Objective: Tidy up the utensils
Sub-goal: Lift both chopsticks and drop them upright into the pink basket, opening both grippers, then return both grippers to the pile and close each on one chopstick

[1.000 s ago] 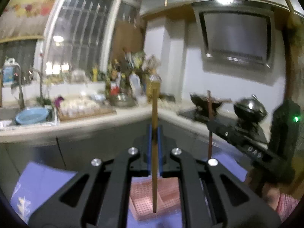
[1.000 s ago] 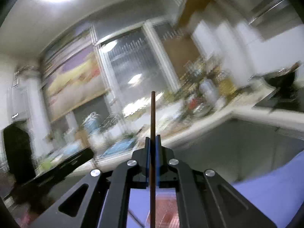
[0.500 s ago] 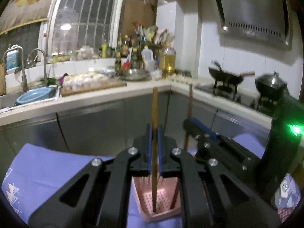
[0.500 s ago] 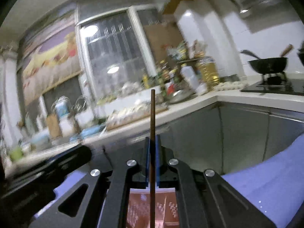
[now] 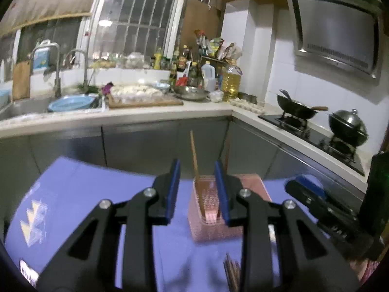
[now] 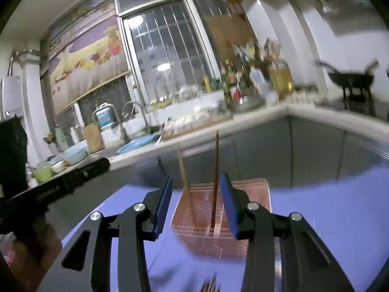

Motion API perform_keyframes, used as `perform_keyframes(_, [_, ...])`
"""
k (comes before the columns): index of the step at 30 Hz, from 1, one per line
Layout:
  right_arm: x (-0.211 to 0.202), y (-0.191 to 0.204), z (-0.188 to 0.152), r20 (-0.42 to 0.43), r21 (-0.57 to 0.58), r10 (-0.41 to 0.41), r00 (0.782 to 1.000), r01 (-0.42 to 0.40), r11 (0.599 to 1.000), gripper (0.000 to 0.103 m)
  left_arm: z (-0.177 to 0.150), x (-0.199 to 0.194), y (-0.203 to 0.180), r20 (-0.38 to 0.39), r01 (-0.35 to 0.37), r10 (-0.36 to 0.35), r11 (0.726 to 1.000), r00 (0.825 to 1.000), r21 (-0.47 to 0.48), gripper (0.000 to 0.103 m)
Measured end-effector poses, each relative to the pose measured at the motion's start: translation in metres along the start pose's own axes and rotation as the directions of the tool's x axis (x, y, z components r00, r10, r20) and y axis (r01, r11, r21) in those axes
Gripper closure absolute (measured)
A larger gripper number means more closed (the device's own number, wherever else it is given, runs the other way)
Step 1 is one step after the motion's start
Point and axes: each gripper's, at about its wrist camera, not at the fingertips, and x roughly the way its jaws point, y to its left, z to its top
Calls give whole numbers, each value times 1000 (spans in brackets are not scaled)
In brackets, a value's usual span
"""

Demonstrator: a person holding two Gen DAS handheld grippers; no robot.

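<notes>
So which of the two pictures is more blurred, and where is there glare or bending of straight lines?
Right wrist view: more blurred, the bottles and wok smear sideways, while the window stays fairly clear with a bright lamp reflection. Left wrist view: sharper overall, only the pink basket is soft. Both views: the fisheye bends the counter edge, and the corners go dark.
</notes>
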Motion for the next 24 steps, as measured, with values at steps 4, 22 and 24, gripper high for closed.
perform_keyframes(4, [-17, -9, -83, -299, 20, -35, 954, 43, 999, 85, -76, -5, 3, -239, 80, -85, 996, 967, -31, 75])
perform_keyframes(22, [-39, 25, -194, -544, -66, -112, 832, 90, 994, 88, -207, 19, -52, -565, 158, -122, 987, 816, 15, 77])
perform_keyframes(24, [-39, 29, -196, -538, -104, -135, 832, 93, 990, 88, -207, 18, -54, -559, 144, -95, 989, 823, 44, 80])
